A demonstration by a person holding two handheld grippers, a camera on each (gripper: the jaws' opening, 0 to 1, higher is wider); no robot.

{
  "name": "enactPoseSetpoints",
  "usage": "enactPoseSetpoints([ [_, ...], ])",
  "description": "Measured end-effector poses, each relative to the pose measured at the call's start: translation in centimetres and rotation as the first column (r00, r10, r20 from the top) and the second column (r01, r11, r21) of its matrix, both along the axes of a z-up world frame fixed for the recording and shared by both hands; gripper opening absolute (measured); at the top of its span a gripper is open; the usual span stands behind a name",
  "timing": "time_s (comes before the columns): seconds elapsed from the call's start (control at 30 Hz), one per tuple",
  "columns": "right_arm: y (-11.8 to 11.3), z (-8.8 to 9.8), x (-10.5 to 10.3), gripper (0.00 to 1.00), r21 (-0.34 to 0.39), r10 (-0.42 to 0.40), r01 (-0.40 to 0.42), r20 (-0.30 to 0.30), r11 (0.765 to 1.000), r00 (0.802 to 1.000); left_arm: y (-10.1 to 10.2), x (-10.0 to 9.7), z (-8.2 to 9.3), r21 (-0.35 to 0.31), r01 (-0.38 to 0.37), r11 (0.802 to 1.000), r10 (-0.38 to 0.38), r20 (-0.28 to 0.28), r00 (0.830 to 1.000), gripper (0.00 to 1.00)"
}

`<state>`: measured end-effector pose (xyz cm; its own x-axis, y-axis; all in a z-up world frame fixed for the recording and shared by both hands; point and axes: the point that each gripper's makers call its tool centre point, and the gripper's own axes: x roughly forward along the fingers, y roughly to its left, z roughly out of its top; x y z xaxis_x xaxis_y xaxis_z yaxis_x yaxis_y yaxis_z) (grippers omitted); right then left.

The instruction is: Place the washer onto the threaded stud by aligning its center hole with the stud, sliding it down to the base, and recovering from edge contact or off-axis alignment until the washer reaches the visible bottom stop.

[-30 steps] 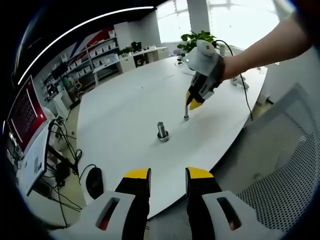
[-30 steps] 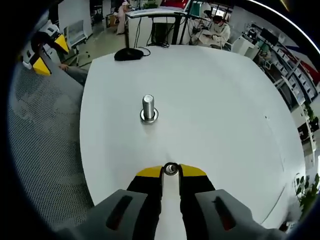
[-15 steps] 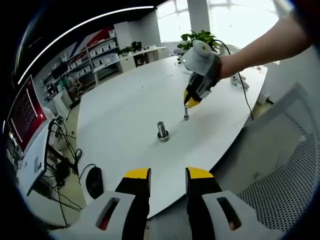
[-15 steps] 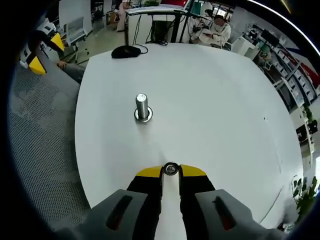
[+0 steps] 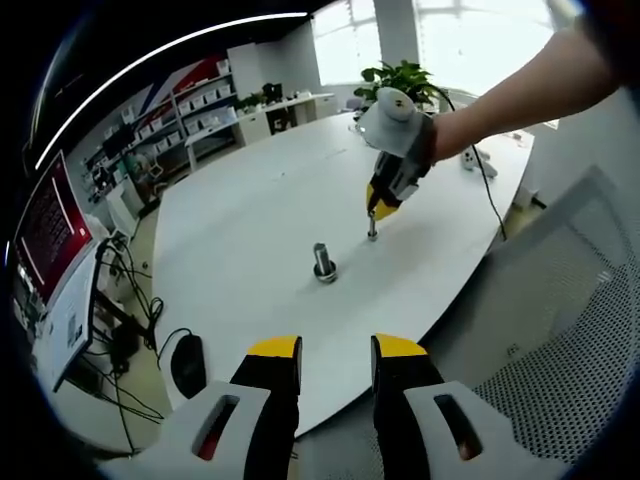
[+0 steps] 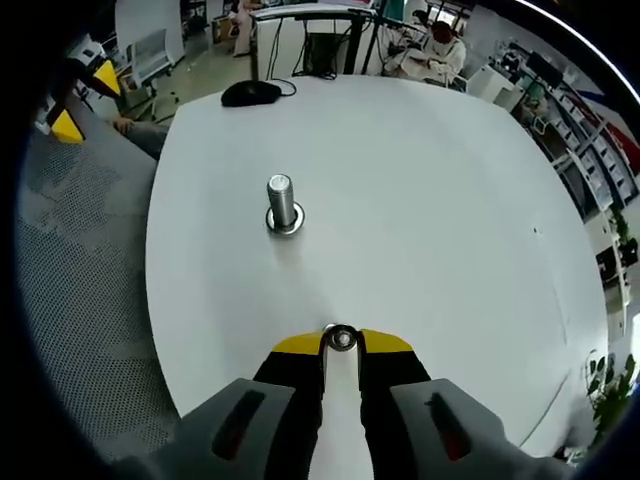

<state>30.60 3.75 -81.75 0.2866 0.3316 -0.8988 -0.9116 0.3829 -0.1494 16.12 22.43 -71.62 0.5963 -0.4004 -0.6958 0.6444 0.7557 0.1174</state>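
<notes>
Pinching the washer [image 6: 342, 338] at its rim, the right gripper [image 6: 342, 341] hangs above the table [image 6: 430, 210], short of the threaded stud [image 6: 281, 201]; approaching tilted could snag threads, while the left gripper [image 5: 335, 347] idles parted.

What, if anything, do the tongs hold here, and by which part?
The right tongs pinch the washer by its rim, at their tips. The left tongs stand open, holding nothing.

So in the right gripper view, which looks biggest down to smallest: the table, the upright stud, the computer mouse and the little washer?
1. White table, by far.
2. Threaded stud and black mouse: alike, and the mouse lies farther off, so unranked.
3. Washer, smallest even though nearest, pinched in the right hand-held gripper.
</notes>
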Motion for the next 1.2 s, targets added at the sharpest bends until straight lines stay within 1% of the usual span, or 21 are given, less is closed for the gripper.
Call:
enactPoseSetpoints([
  [0.33,-0.2,-1.9,0.0,0.14,-0.028,-0.014,0.012,-0.047,1.0,0.999,-0.1,0.0,0.0,-0.002,0.004,1.0,-0.004,-0.003,1.0,0.26],
  [0.43,-0.6,-2.9,0.0,0.14,-0.041,-0.036,0.033,-0.083,0.999,0.996,-0.1,0.0,-0.1,-0.002,0.005,1.0,-0.005,-0.004,1.0,0.26],
  [0.63,-0.7,-4.0,0.0,0.15,-0.064,-0.038,0.032,-0.1,0.997,0.994,-0.1,-0.1,-0.2,0.002,0.009,1.0,-0.009,-0.01,1.0,0.26],
  [0.67,-0.3,-3.8,0.3,0.15,-0.034,-0.058,0.055,-0.097,0.998,0.994,-0.1,-0.1,-0.2,0.001,0.009,1.0,-0.009,-0.011,1.0,0.26],
  [0.73,-0.3,-3.8,0.4,0.15,-0.041,-0.067,0.063,-0.104,0.997,0.992,-0.1,-0.1,-0.3,0.002,0.01,1.0,-0.01,-0.012,1.0,0.25],
  [0.9,-0.3,-4.1,0.3,0.16,-0.039,-0.055,0.051,-0.105,0.998,0.993,-0.1,-0.2,-0.4,0.005,0.013,1.0,-0.013,-0.019,1.0,0.25],
  [1.0,-0.5,-4.0,0.3,0.17,-0.024,-0.075,0.073,-0.11,0.997,0.991,-0.1,-0.2,-0.5,0.008,0.015,1.0,-0.014,-0.024,1.0,0.25],
  [1.1,-0.8,-3.5,0.0,0.19,-0.008,-0.089,0.089,-0.107,0.996,0.99,-0.2,-0.4,-0.7,0.013,0.021,1.0,-0.021,-0.032,0.999,0.25],
  [1.2,-1.2,-2.9,-0.4,0.2,0.022,-0.102,0.104,-0.1,0.994,0.99,-0.2,-0.4,-0.8,0.014,0.024,1.0,-0.023,-0.035,0.999,0.25],
])
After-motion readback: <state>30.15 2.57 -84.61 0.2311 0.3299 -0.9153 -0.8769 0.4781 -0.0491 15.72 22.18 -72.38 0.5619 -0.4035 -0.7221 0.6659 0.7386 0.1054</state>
